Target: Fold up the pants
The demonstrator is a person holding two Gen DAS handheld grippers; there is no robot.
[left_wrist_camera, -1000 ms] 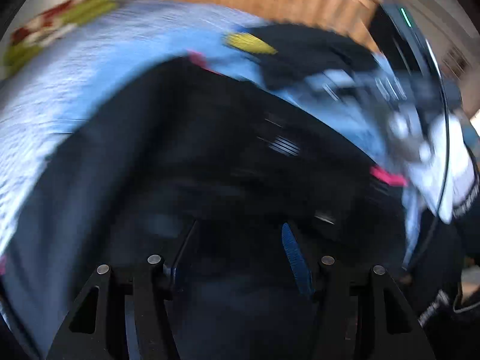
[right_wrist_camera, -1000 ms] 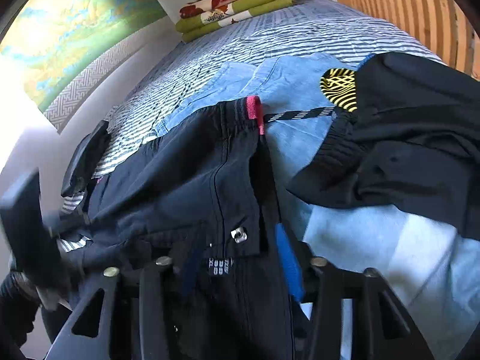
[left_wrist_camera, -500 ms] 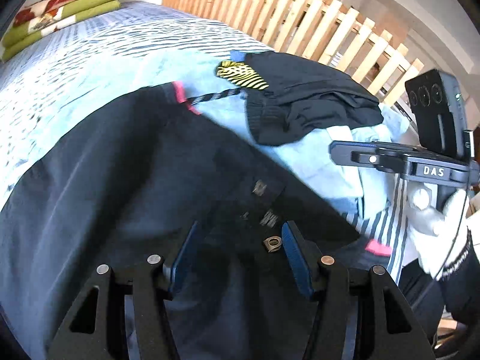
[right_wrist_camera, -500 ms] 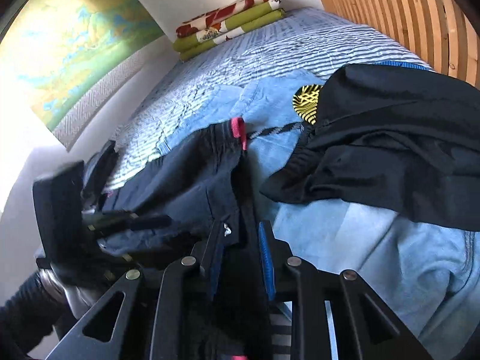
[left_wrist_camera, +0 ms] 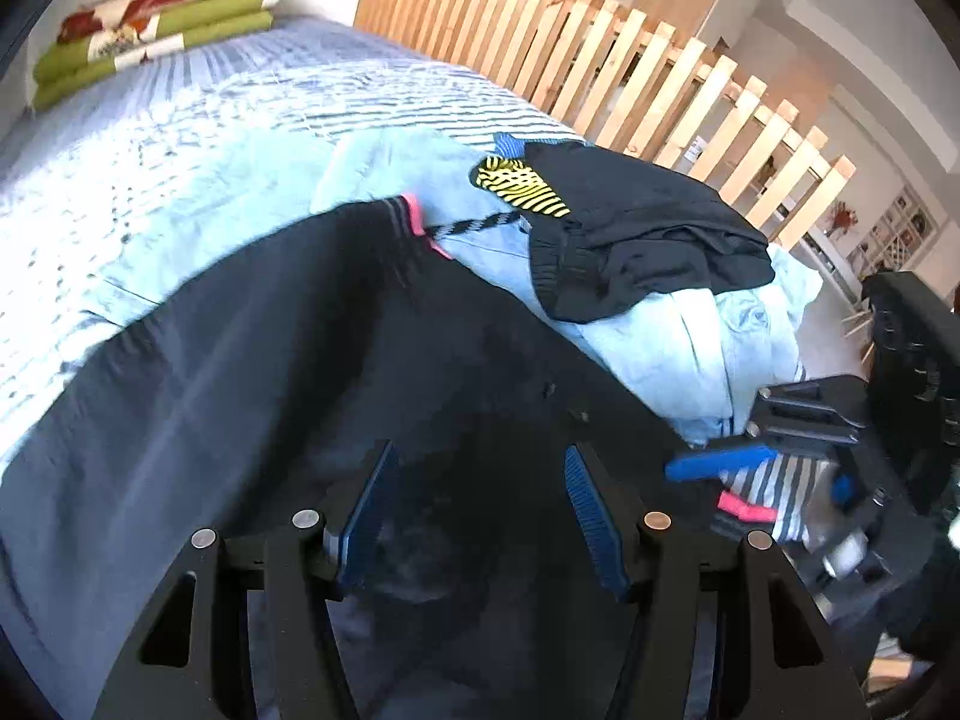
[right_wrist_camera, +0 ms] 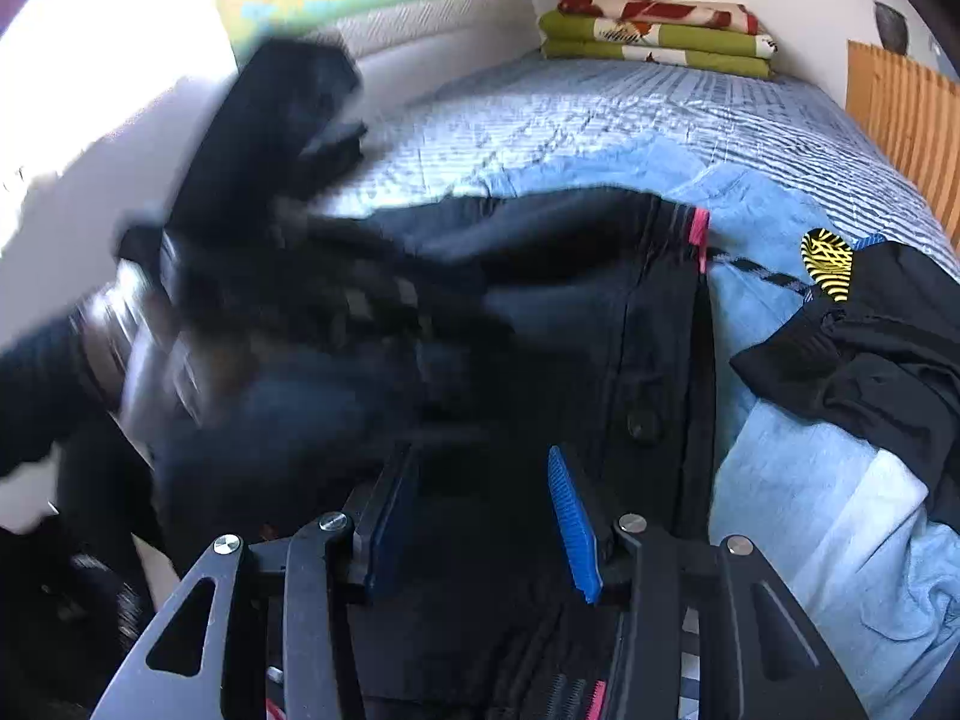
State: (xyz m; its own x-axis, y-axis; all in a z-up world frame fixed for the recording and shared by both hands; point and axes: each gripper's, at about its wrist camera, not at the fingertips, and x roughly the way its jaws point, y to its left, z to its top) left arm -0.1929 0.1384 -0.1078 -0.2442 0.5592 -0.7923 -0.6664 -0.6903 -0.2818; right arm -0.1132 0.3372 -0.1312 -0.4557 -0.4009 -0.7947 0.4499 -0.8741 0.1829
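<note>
Both tools now stand with their blue-padded fingers spread. The left gripper [left_wrist_camera: 477, 507] hangs over dark cloth with its jaws wide and nothing between them. Half a second back the right gripper [right_wrist_camera: 480, 519] had its pads pinched narrow on the dark fabric; now they are parted and it has let go. In the left view its blue finger juts in from the right, just beside the cloth's near edge.

Directly under and ahead of both tools lie the dark navy pants with the pink-trimmed waistband [left_wrist_camera: 312, 372], spread broad and fairly flat across the bed. A second ago they were bunched and blurred with motion. My reading is that a fold or a spreading pull has just been laid down and released, so the next move calls for a fresh grasp.

Just beyond the pants, to the right of the tools, a crumpled black garment with a yellow striped patch [left_wrist_camera: 642, 246] rests on pale blue denim clothes [left_wrist_camera: 708, 348]. Farther off runs the blue-and-white striped bedcover [left_wrist_camera: 180, 120], with a slatted wooden rail [left_wrist_camera: 600, 66] along its right side and a stack of green and red folded blankets [left_wrist_camera: 150, 24] at the far end.
</note>
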